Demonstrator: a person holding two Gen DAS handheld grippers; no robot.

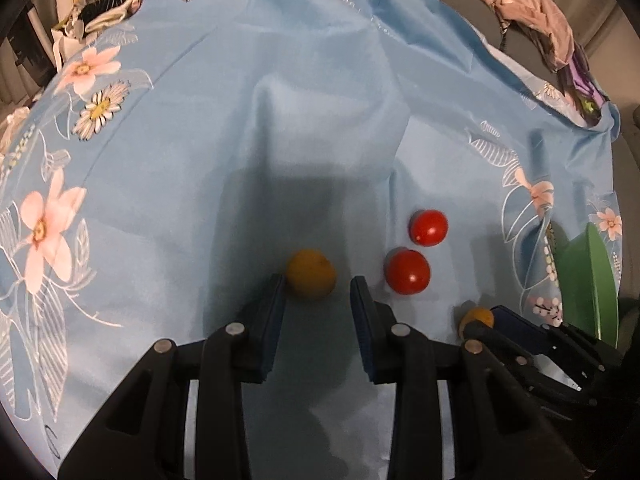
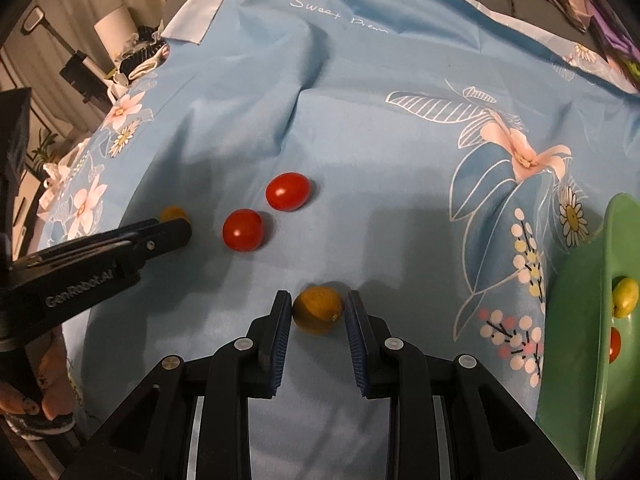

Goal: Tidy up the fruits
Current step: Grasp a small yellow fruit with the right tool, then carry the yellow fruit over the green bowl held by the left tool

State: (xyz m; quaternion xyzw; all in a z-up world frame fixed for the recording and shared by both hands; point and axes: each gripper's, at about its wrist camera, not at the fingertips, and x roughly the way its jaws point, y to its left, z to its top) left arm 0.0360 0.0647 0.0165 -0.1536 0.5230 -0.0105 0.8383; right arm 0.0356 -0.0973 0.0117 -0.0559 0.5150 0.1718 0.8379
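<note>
Two red cherry tomatoes (image 1: 408, 272) (image 1: 429, 227) and two orange-yellow ones lie on a blue floral cloth (image 1: 200, 160). My left gripper (image 1: 318, 286) is open, its fingertips on either side of one orange tomato (image 1: 311, 274). My right gripper (image 2: 318, 304) is open with the other orange tomato (image 2: 318, 309) between its fingertips; it shows in the left wrist view (image 1: 477, 317) too. The red tomatoes (image 2: 243, 229) (image 2: 288, 191) lie between the two grippers. A green bowl (image 2: 592, 340) at the right holds a yellow fruit (image 2: 625, 294) and a red one (image 2: 614, 345).
The cloth (image 2: 360, 120) has raised folds in the middle and back. Crumpled pink and purple fabric (image 1: 540, 20) lies at the back right. Dark patterned clutter (image 1: 108, 8) sits at the back left. The green bowl's edge (image 1: 588, 280) shows at the right.
</note>
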